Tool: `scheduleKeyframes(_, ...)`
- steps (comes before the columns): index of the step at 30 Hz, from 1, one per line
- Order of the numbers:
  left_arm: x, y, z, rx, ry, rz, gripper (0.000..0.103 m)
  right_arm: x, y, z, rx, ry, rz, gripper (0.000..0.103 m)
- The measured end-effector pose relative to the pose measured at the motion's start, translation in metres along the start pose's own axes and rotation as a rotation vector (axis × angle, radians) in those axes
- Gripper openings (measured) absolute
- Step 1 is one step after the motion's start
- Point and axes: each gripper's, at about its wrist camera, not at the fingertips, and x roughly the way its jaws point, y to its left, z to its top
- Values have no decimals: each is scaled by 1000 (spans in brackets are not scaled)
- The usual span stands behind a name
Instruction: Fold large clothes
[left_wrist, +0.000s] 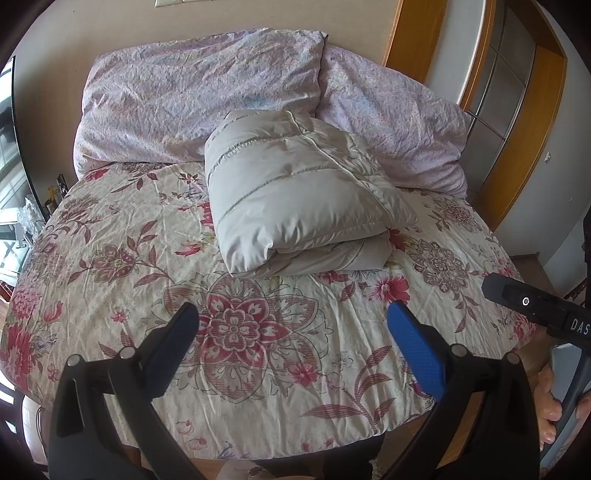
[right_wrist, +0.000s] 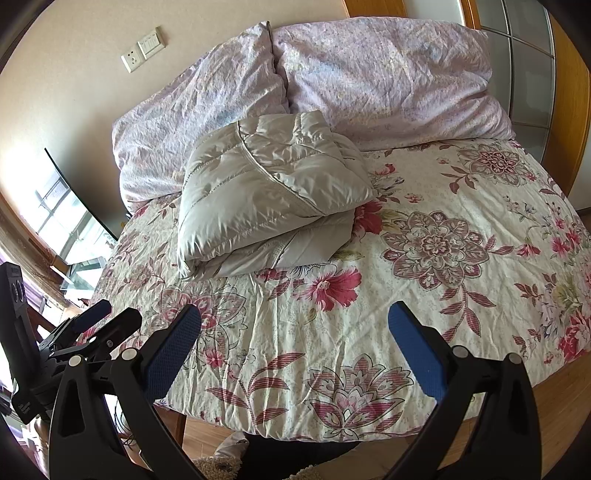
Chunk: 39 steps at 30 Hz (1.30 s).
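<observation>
Presently, at the bottom of each wrist view, both tools hang above the near edge of the bed with nothing gripped. The left gripper (left_wrist: 291, 325) has its fingers (left_wrist: 415, 349) spread wide, and the right gripper (right_wrist: 293, 332) likewise stands wide, blue fingers (right_wrist: 417, 350) well apart. Neither touches cloth.

Beyond them, across the middle of both frames, lies the flowered bedspread (left_wrist: 122, 236), creased but otherwise bare near the fingers.

Farther up, at frame centre, the grey padded jacket (left_wrist: 295, 192) rests as a thick folded bundle, layers stacked, its far edge touching the lilac pillows (left_wrist: 199, 92) that fill the upper part of each frame against the wall.

Judgement: folding appears complete or nearly so.

Hazards from this state:
- The jacket is puffy and slick-looking; trapped air could make the top layer spring open or slide off.
- A pinch taking only the upper layer would peel the fold apart.
- Fingers driven low could catch the bedspread together with the jacket and drag both.
- Pushing the bundle toward the pillows could tilt it and loosen the stack.
</observation>
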Motion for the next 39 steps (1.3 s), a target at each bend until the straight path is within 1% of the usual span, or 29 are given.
scheduleKeyframes(28,11,0,-1,-2,13,-1,101,7,-4,0,1,15,5,102)
scheduleKeyframes(39,15,1,0,-3,20,-21,101,9,-5,0,2,17,6,102)
